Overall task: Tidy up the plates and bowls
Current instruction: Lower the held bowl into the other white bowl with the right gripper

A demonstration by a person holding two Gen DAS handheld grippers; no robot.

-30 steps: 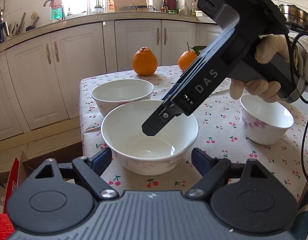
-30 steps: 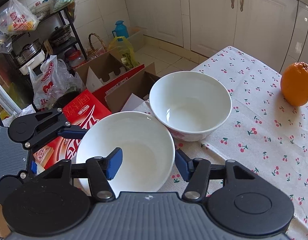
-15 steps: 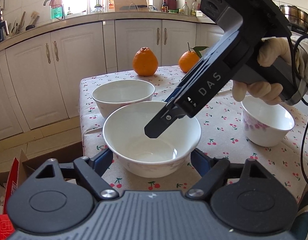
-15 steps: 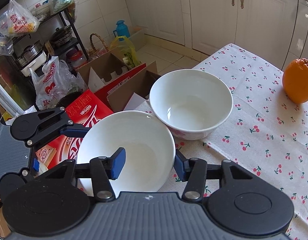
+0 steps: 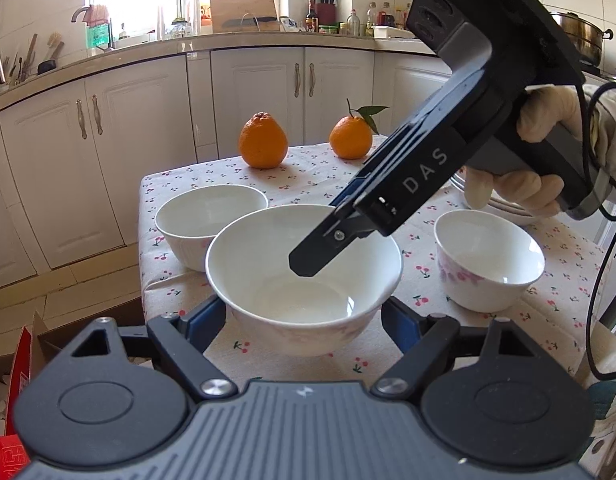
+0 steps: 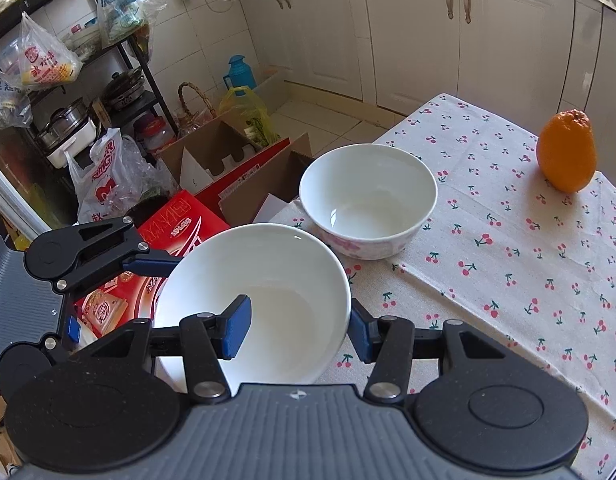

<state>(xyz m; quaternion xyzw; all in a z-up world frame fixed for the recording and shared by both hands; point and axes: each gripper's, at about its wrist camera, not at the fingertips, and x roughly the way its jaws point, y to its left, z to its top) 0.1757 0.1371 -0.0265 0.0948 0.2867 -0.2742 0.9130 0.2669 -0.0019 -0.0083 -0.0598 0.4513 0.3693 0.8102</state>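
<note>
Our right claw straddles the near bowl's rim, one pad inside, not visibly clenched; our left claw stands released around its base; we should pinch firmly, lift level, and nest it in the bowl ahead on the bench.
</note>
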